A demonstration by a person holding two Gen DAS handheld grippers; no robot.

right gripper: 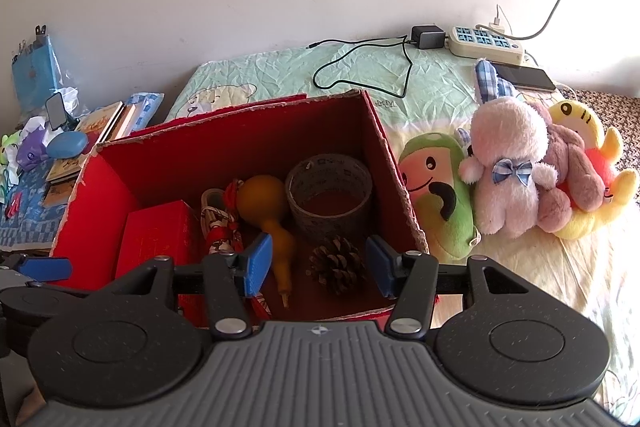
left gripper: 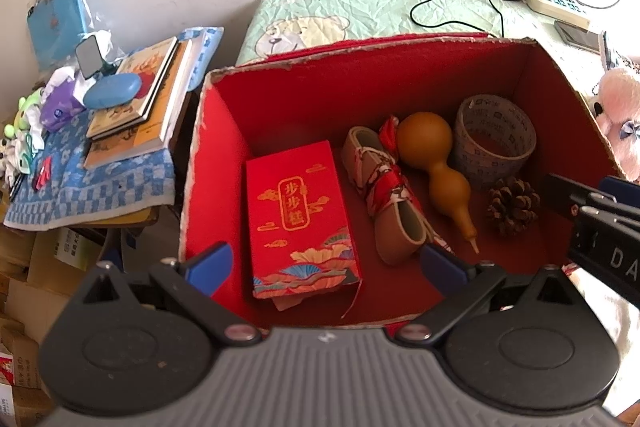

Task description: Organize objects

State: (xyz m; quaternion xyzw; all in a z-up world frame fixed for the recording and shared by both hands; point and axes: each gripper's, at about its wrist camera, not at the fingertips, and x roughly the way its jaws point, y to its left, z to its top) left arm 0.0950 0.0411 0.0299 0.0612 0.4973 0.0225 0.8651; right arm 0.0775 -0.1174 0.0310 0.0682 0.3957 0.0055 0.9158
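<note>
An open red cardboard box (left gripper: 280, 95) (right gripper: 256, 143) stands on the bed. Inside lie a red gift packet (left gripper: 300, 219) (right gripper: 156, 243), a brown pouch tied with a red scarf (left gripper: 388, 187) (right gripper: 218, 223), a brown gourd (left gripper: 436, 163) (right gripper: 268, 211), a roll of printed tape (left gripper: 496, 143) (right gripper: 330, 199) and a pine cone (left gripper: 512, 207) (right gripper: 338, 265). My left gripper (left gripper: 326, 267) is open and empty above the box's near edge. My right gripper (right gripper: 320, 267) is open and empty above the pine cone; it also shows in the left wrist view (left gripper: 600, 219).
Several plush toys (right gripper: 508, 171) lie right of the box on the bed. A power strip (right gripper: 484, 43), an adapter with cable (right gripper: 428, 37) and a phone (right gripper: 524, 75) lie behind. Left, a side table (left gripper: 92, 183) holds books (left gripper: 148, 95), a blue case (left gripper: 112, 91) and small toys.
</note>
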